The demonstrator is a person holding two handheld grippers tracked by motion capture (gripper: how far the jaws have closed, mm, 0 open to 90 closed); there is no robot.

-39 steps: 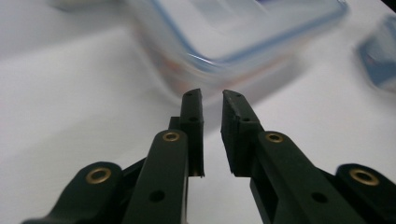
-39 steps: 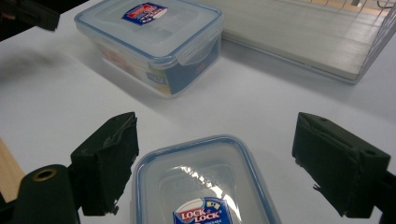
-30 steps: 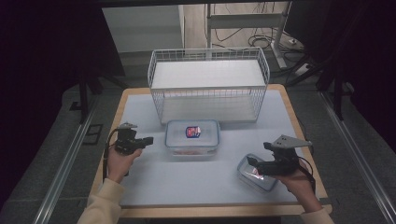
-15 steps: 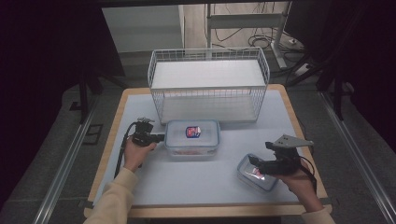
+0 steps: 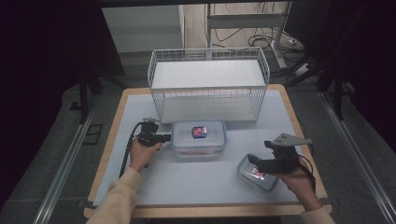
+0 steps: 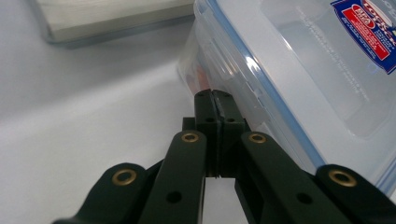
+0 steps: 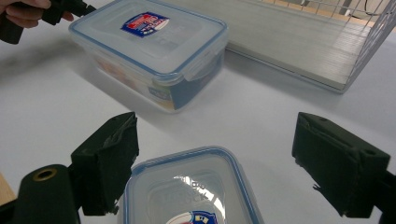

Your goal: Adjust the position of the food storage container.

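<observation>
Left gripper (image 6: 215, 100) jaws together, tips against large container (image 6: 299, 79) side, frame centre. Right gripper (image 7: 215, 163) jaws apart over small container (image 7: 191, 191), lower frame.

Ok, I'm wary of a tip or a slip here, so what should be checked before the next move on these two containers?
1. Left gripper shut, tips at the side of the larger container, by its lid flap: ok.
2. Whether those tips actually press the flap: cannot tell.
3. Larger container's lid seated, label up: ok.
4. Right gripper open, one jaw on each side of the smaller container: ok.
5. Right pads touching that container: not ok, gaps on both sides.
6. Wire basket apart from both containers: ok.
</observation>
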